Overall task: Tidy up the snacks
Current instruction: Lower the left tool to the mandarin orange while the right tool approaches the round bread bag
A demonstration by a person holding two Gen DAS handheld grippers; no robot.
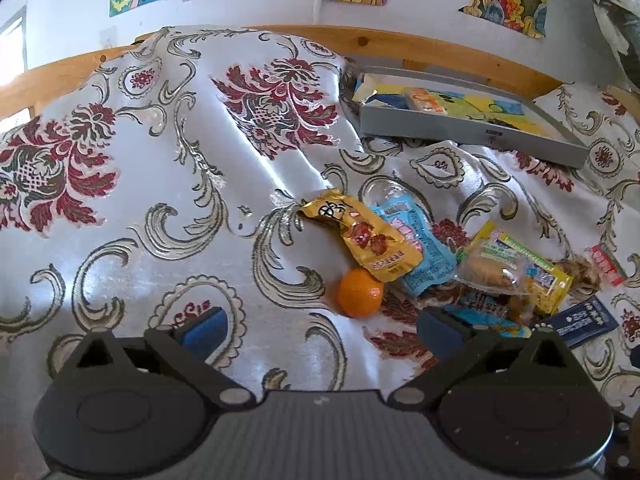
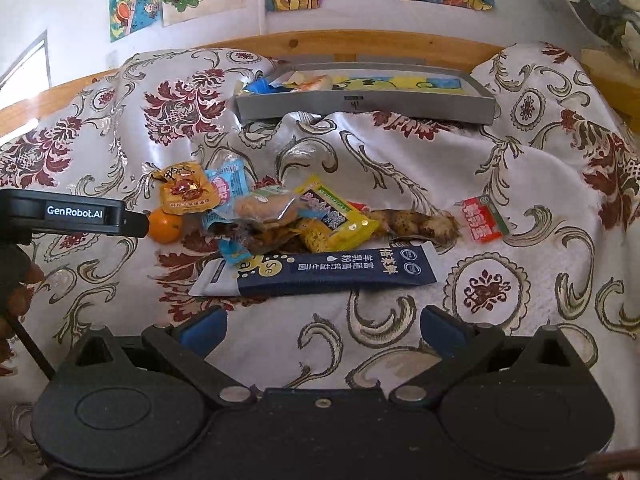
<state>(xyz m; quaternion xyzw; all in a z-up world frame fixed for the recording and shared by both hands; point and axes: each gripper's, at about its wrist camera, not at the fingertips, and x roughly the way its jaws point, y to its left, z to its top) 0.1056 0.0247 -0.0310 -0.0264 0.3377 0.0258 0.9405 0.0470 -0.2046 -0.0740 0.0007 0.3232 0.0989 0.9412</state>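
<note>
A heap of snacks lies on the patterned cloth: a gold packet, a light blue packet, a clear-wrapped pastry, a yellow packet and a small orange. A long dark blue sachet lies nearest my right gripper, which is open and empty. A red sachet sits apart to the right. My left gripper is open, just short of the orange. The grey tray at the back holds a few packets.
A wooden rail runs behind the cloth-covered surface, with drawings on the wall above. The left gripper's body and a person's hand show at the left edge of the right wrist view. Bare cloth spreads to the left.
</note>
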